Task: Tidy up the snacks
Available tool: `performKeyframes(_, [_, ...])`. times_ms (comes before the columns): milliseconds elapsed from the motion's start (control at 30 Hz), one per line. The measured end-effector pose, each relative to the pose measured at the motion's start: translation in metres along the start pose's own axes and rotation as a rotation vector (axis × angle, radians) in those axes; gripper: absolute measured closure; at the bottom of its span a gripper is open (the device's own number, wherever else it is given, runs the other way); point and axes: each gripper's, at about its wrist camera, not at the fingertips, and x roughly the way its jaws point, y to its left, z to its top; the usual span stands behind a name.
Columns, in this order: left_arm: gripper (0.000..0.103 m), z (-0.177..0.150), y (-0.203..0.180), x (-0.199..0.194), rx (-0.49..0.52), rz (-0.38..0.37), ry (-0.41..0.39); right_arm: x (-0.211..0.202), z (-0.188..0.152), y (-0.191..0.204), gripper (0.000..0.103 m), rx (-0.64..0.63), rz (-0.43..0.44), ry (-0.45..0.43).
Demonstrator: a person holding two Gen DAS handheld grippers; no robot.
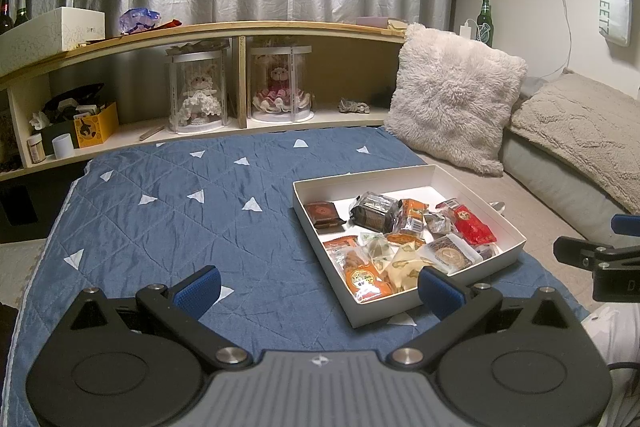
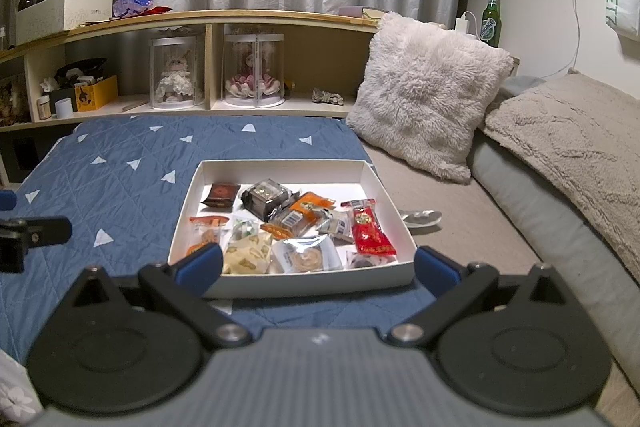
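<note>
A shallow white box (image 1: 516,245) (image 2: 384,187) sits on the blue quilt and holds several wrapped snacks. Among them are a red packet (image 2: 370,233) (image 1: 472,225), a dark brown packet (image 2: 220,195) (image 1: 322,213), an orange packet (image 1: 366,277) and a clear-wrapped round cake (image 2: 306,259). My left gripper (image 1: 318,287) hovers open over the quilt, left of the box's near corner, with nothing between its fingers. My right gripper (image 2: 318,267) is open too, its blue pads straddling the box's near wall without holding anything.
A fluffy cushion (image 2: 424,95) leans behind the box, with a beige blanket (image 2: 568,143) on the right. A silver wrapper (image 2: 420,217) lies on the mattress right of the box. The low shelf (image 1: 200,31) at the back holds doll cases, boxes and bottles.
</note>
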Motion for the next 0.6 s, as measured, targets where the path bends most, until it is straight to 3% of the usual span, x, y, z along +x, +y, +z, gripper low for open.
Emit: performKeyframes(600, [0.000,0.0013,0.0004,-0.0022,0.007,0.017,-0.006,-0.0009,-0.0001,0.0016,0.001,0.001,-0.002,0.001])
